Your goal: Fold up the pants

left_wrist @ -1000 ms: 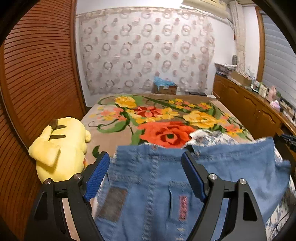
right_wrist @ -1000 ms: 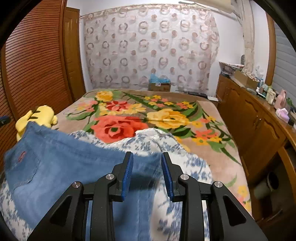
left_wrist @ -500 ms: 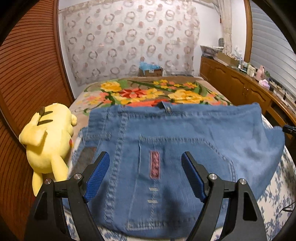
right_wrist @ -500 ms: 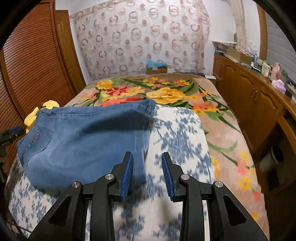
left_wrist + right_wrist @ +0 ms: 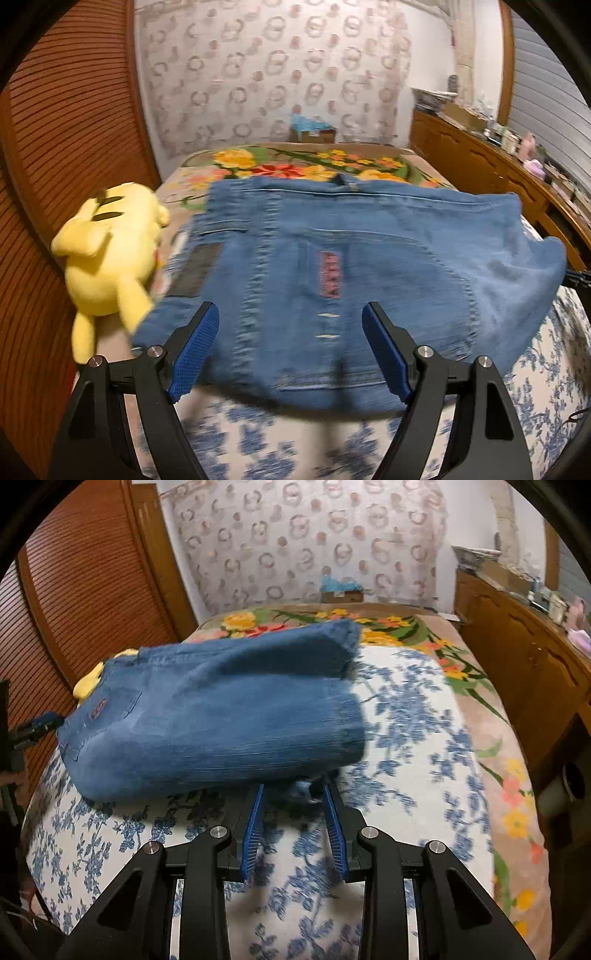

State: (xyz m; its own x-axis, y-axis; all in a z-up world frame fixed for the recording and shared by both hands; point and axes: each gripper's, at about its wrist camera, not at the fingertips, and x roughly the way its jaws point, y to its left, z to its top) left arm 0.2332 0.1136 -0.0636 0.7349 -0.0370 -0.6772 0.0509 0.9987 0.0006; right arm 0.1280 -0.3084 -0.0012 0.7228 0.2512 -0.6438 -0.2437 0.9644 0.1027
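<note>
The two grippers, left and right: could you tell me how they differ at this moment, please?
The left gripper is spread wide, its fingers over the folded jeans. The right gripper has a much narrower gap and sits just short of the jeans, over the blue floral cloth. Both hold nothing and have blue pads.

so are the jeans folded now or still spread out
Folded. The jeans lie doubled on the blue-flowered sheet, a leg end lapped over the top. Both grippers are open and off the cloth.
</note>
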